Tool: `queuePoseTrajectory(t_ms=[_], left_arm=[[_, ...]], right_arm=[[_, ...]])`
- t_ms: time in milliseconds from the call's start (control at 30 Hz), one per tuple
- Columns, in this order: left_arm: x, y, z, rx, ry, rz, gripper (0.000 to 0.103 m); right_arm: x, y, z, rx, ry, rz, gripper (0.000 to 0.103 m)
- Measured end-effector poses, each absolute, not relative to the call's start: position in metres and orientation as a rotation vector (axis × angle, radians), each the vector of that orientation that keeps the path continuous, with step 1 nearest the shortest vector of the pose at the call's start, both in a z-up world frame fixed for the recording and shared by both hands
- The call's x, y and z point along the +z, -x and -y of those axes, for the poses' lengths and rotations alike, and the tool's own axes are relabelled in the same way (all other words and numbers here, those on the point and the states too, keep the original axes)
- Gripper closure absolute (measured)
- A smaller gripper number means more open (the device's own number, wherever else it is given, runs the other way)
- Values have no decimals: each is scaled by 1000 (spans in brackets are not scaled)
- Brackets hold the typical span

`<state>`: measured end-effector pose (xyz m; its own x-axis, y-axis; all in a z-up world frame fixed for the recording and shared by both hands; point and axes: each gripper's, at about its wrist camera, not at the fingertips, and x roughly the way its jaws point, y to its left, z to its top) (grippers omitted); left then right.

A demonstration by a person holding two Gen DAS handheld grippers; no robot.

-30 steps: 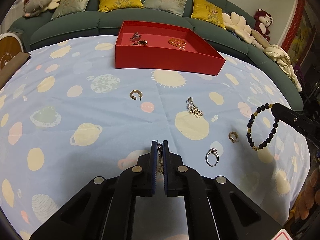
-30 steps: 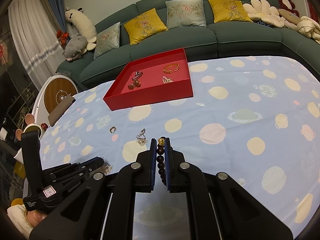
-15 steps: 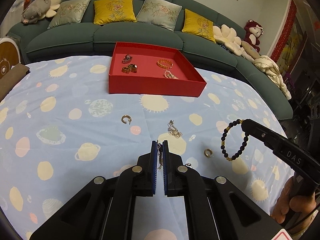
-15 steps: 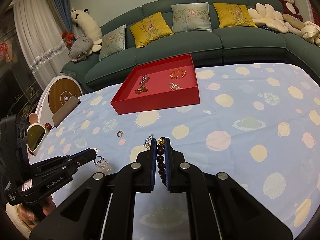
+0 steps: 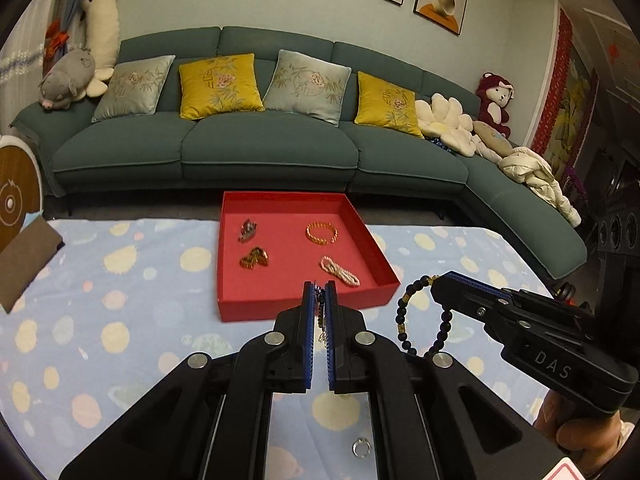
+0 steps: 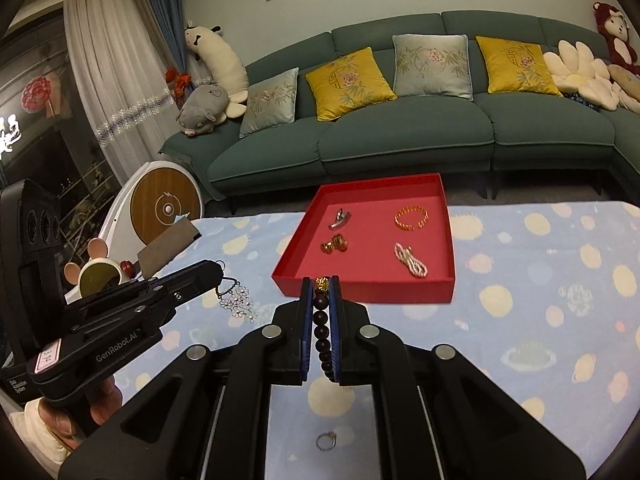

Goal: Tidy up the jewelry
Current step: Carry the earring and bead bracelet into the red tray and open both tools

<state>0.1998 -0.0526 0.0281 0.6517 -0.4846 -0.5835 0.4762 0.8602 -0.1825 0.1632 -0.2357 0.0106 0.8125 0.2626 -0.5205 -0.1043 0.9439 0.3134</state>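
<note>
Just short of the red tray [image 6: 362, 294], our left gripper [image 5: 319, 294] pinches a flower earring [image 6: 237, 300] and our right gripper [image 6: 321, 286] clamps the beaded bracelet [image 5: 420, 320]; we should clear the near wall, then release over bare floor.

Red tray [image 5: 304, 308] on pale-blue tablecloth [image 5: 120, 300] patterned with pastel planets.

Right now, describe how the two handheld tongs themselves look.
Both are matte black plastic with blue ribbed pads and round silver pivot screws. The left tongs carry white "GenRobot.AI" lettering and a pinkish label; the right tongs read "DAS". Bare fingers grip the handle; no cables show.
</note>
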Motion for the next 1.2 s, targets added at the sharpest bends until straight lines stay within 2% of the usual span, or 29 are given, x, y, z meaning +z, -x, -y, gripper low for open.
queuePoseTrajectory(t_ms=[233, 533, 1100, 1200], left_arm=[[28, -269, 64, -510, 32, -689, 100], [-11, -328, 69, -448, 50, -771, 100], [-64, -359, 75, -433, 60, -879, 99], [-67, -359, 73, -423, 69, -877, 97]], right_arm=[[19, -234, 244, 191, -292, -602, 96], [-21, -297, 245, 168, -300, -684, 96], [-66, -335, 241, 144, -267, -753, 96], [-68, -336, 241, 150, -265, -753, 93]])
